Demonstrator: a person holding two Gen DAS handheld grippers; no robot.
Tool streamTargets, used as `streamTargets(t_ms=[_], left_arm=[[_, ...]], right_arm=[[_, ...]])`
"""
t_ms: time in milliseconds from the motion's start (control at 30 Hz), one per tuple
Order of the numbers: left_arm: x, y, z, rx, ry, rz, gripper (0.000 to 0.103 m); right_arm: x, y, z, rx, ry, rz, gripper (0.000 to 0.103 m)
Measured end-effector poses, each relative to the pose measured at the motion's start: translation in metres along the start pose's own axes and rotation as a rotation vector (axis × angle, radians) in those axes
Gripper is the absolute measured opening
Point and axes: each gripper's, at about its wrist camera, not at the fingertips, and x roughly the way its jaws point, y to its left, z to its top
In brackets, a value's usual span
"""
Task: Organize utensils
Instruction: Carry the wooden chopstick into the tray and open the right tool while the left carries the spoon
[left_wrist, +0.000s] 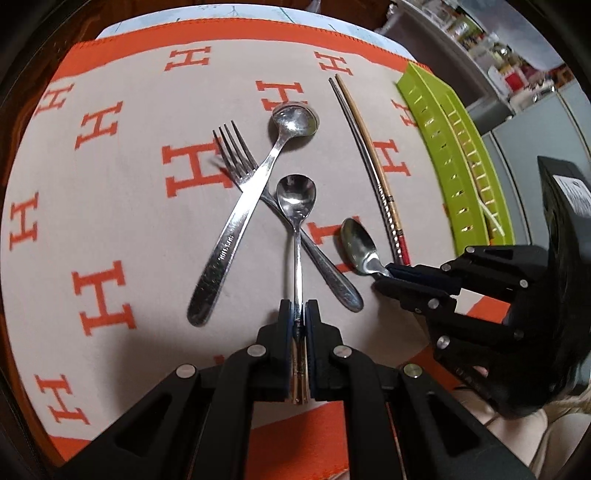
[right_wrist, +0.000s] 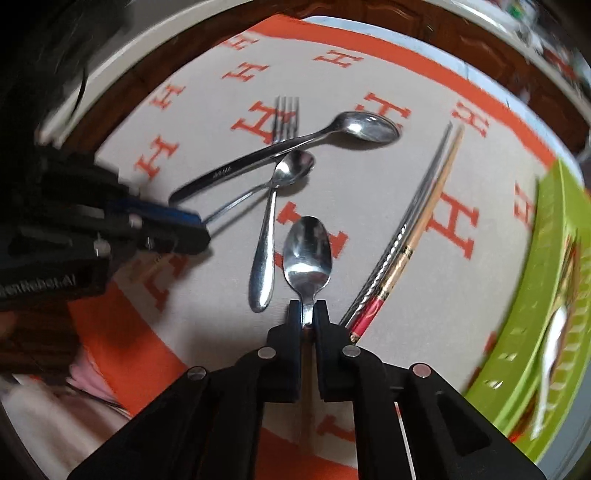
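Observation:
My left gripper (left_wrist: 299, 309) is shut on the handle of a small steel spoon (left_wrist: 295, 197), whose bowl points away over the crossed cutlery. In the right wrist view the left gripper (right_wrist: 202, 227) holds that spoon (right_wrist: 293, 168) from the left. My right gripper (right_wrist: 307, 311) is shut on the neck of another teaspoon (right_wrist: 308, 254); in the left wrist view the right gripper (left_wrist: 386, 277) and its teaspoon (left_wrist: 356, 245) are at right. A large spoon (left_wrist: 236, 225) lies across a fork (left_wrist: 232, 146) on the mat. Two chopsticks (left_wrist: 365, 162) lie side by side.
A cream mat (left_wrist: 122, 206) with orange H marks and an orange border covers the table. A green slotted tray (left_wrist: 439, 147) stands along the mat's right edge, just beyond the chopsticks; in the right wrist view the tray (right_wrist: 532, 295) holds something white. Shelves stand beyond it.

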Motion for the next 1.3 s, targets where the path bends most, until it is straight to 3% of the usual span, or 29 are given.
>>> streamTargets(t_ms=[167, 300, 500, 633, 767, 900, 1200, 1300], left_arm=[[-0.007, -0.003, -0.001, -0.037, -0.032, -0.060, 0.004], [-0.011, -0.014, 0.001, -0.040, -0.057, -0.100, 0.004], [-0.009, -0.027, 0.001, -0.020, -0.064, -0.095, 0.004], [-0.001, -0.031, -0.002, 0.010, -0.036, -0.055, 0.004], [0.014, -0.031, -0.006, 0.040, 0.005, 0.014, 0.004], [0.019, -0.027, -0.009, 0.049, 0.025, 0.057, 0.004], [0.025, -0.027, -0.010, 0.068, 0.038, 0.087, 0.004], [0.025, -0.027, -0.008, 0.071, 0.038, 0.097, 0.013]], right_arm=[[-0.026, -0.029, -0.011, 0.167, -0.084, 0.105, 0.006], [-0.062, -0.053, -0.019, 0.245, -0.166, 0.103, 0.005], [-0.107, -0.119, -0.032, 0.404, -0.238, -0.062, 0.005], [-0.120, -0.169, -0.044, 0.517, -0.231, -0.165, 0.005], [-0.110, -0.201, -0.051, 0.575, -0.192, -0.210, 0.006], [-0.095, -0.218, -0.051, 0.616, -0.163, -0.202, 0.006], [-0.086, -0.220, -0.034, 0.672, -0.201, -0.121, 0.011], [-0.098, -0.211, -0.036, 0.659, -0.226, -0.134, 0.011]])
